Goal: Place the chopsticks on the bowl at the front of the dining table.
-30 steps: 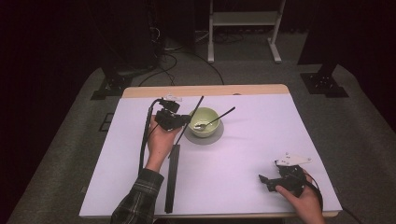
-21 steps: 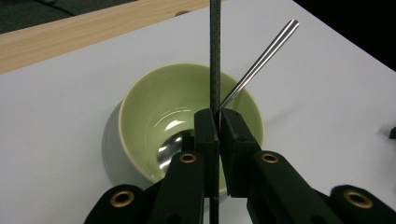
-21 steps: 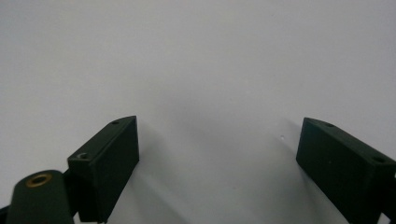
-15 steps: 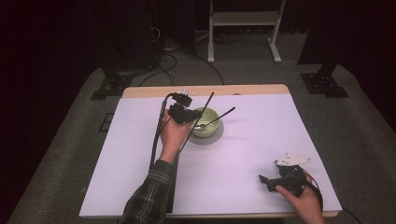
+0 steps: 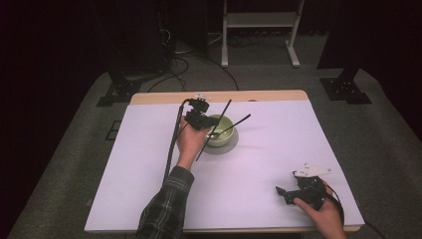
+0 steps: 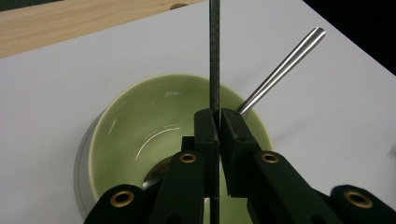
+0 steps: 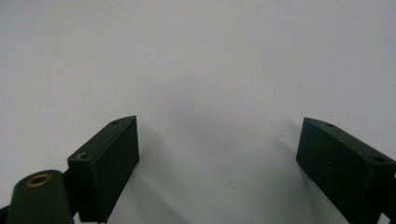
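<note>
Green glaze marks the bowl (image 5: 220, 130), which sits on a grey saucer (image 5: 219, 147) toward the far middle of the white table (image 5: 124, 189); everything else is placed from it. Held over the bowl's near-left rim, the left gripper (image 5: 201, 119) has its jaws pressed together on a thin black rod (image 5: 214, 128). That rod runs slantwise, its upper end rising past the bowl's far-left rim and its lower end reaching down to the table on the bowl's near-left side. In the left gripper view the rod (image 6: 214, 56) crosses straight up the middle of the bowl (image 6: 140, 126), pinched between the two black pads.

Inside the bowl rests a metal spoon (image 5: 234, 124), its handle leaning out over the far-right rim and pointing away to the right; the left gripper view shows that handle (image 6: 285, 65) just right of the rod, close but apart from it. The spoon's scoop lies low in the bowl, partly hidden behind the jaws.

Well apart from the bowl, toward the table's near-right corner, the right gripper (image 5: 282, 191) lies low on the surface in the person's hand, its jaws spread wide with nothing between them; the right gripper view shows bare white table between the two pads. A black cable (image 5: 171, 144) trails from the left gripper along the forearm, left of the bowl. Beyond the bowl, a wooden strip (image 5: 159, 97) edges the table's far side.
</note>
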{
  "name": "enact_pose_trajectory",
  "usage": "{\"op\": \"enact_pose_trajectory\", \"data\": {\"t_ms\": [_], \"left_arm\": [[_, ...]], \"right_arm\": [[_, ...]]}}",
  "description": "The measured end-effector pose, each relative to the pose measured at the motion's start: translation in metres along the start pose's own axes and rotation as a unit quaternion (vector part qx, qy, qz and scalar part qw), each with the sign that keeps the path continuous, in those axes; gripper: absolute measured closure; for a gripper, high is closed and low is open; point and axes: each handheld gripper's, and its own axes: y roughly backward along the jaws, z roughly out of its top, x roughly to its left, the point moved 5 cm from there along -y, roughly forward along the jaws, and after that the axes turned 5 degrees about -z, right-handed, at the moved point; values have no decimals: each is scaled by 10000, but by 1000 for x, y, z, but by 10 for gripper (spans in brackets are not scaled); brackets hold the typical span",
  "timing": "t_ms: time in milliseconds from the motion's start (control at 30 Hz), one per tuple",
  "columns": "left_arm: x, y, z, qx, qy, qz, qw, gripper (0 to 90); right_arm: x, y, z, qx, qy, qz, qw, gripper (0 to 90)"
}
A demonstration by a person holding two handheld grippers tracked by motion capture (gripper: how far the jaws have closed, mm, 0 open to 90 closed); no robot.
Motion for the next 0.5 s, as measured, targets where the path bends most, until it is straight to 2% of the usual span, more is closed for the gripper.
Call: {"op": "enact_pose_trajectory", "data": {"t_ms": [500], "left_arm": [[0,-16,0,57,98,-45,9999,859]], "right_arm": [[0,0,0,-2,4,1,10000,115]]}}
